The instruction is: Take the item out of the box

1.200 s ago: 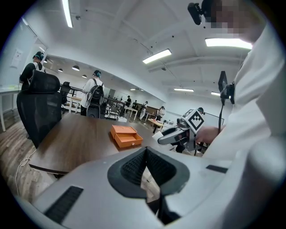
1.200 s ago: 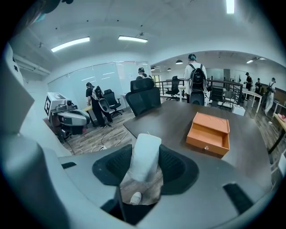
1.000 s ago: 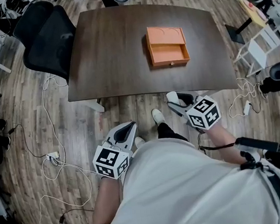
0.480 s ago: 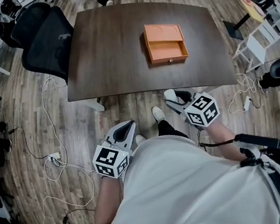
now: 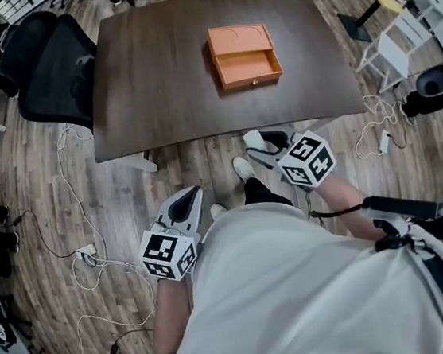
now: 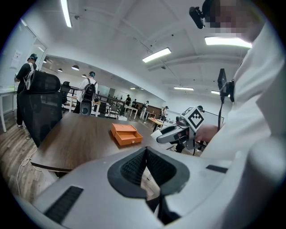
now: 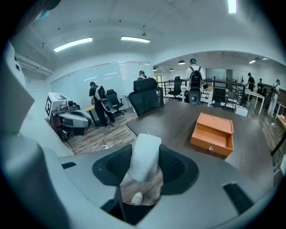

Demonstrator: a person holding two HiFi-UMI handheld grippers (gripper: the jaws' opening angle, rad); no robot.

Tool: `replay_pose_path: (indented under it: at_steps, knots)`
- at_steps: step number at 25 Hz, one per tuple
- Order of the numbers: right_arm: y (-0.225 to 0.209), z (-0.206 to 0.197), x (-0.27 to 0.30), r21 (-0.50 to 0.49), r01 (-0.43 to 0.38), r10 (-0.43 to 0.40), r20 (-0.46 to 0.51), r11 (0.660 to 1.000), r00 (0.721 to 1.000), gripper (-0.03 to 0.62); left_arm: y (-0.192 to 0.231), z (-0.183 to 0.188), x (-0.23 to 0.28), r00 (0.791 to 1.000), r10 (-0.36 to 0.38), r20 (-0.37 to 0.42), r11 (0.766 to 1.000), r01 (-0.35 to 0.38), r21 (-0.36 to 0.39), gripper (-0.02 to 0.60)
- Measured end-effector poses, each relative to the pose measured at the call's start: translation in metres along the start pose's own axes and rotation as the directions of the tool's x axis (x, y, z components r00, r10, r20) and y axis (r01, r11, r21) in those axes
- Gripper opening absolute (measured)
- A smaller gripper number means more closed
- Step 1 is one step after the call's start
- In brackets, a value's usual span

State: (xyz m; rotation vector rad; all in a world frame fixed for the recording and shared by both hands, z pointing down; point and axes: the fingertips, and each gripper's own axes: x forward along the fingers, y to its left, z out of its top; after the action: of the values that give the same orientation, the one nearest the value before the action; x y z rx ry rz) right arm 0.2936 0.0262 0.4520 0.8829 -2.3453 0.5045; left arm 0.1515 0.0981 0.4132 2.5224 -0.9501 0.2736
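Note:
An orange box (image 5: 244, 55) with its drawer pulled open lies on the dark wooden table (image 5: 154, 84); the box (image 7: 213, 134) shows an empty-looking drawer in the right gripper view. My right gripper (image 5: 256, 145) hangs below the table's near edge, shut on a white, soft-looking item (image 7: 144, 163) that stands up between its pads. The item (image 5: 252, 138) sticks out at the jaw tips. My left gripper (image 5: 194, 191) is lower left, over the floor, shut with nothing in it; in its own view the left gripper (image 6: 145, 151) points towards the box (image 6: 126, 134).
A black office chair (image 5: 52, 69) stands at the table's left corner. Cables (image 5: 78, 250) run over the wooden floor on the left. White furniture (image 5: 391, 59) and more cables lie to the right. The person's shoes (image 5: 242, 167) are under the near table edge. People stand far off.
The head camera has swung, so table and box now sit further left in view. Both grippers keep their stance below the table edge. The white item stays in the right gripper.

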Motion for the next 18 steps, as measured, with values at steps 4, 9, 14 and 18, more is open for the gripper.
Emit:
replay_pose_path:
  at_steps: [4, 9, 14, 18]
  knots:
    - [-0.004, 0.002, 0.005, 0.007, -0.001, 0.001, -0.008, 1.0, 1.0, 0.186, 0.007, 0.002, 0.003, 1.0, 0.001, -0.005, 1.0, -0.001, -0.006, 0.011]
    - [-0.003, 0.001, 0.006, 0.003, -0.002, 0.002, -0.005, 1.0, 1.0, 0.186, 0.007, 0.001, 0.003, 1.0, 0.005, -0.004, 1.0, -0.005, -0.001, 0.011]
    - [-0.002, -0.002, 0.006, 0.011, -0.008, 0.008, -0.006, 1.0, 1.0, 0.186, 0.005, 0.0, 0.006, 1.0, 0.005, -0.019, 1.0, -0.005, 0.008, 0.011]
    - [-0.01, -0.002, 0.008, 0.014, -0.01, 0.011, -0.009, 1.0, 1.0, 0.186, 0.006, 0.001, 0.013, 1.0, 0.005, -0.027, 1.0, -0.004, 0.009, 0.011]
